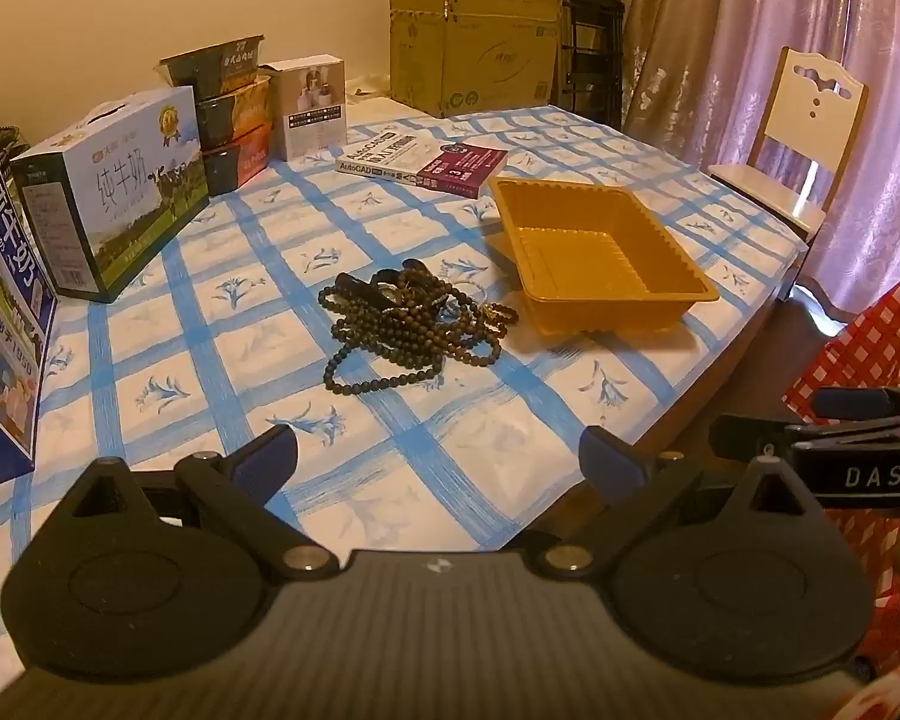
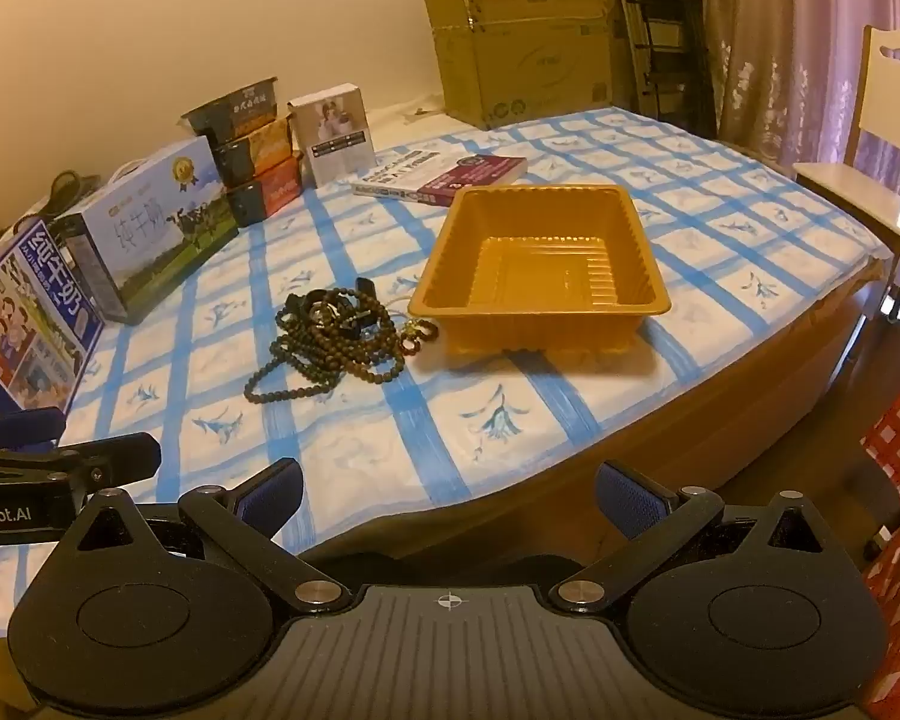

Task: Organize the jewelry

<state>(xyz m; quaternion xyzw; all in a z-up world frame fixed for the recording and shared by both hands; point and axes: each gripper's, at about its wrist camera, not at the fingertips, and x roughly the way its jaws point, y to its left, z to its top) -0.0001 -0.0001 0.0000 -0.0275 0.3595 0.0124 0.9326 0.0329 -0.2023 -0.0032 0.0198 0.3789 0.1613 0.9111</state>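
- The counter (image 1: 390, 432) fills most of both views, under a white cloth with blue checks and small blue flowers.
- A cardboard box (image 1: 474, 36) stands at the far edge by the wall; a pale chair (image 1: 804, 120) sits at the far right, in front of pink curtains.
- Milk cartons (image 1: 114, 186) line the left side, with stacked snack boxes (image 1: 234, 114) and a white box just beyond them.
- A book (image 1: 420, 165) lies flat at the far middle, just behind the tray.
- The golden plastic tray (image 2: 648, 276) sits right of centre — empty.
- The jewelry (image 1: 408, 324), a tangled heap of dark bead strings with a few black pieces on top, lies on the cloth just left of the tray, one strand almost touching the tray's near corner.
- The left gripper (image 1: 438, 456) hovers at the near edge — jaws wide, nothing between them.
- The right gripper (image 2: 450, 492) hangs beside it, jaws equally wide and empty.
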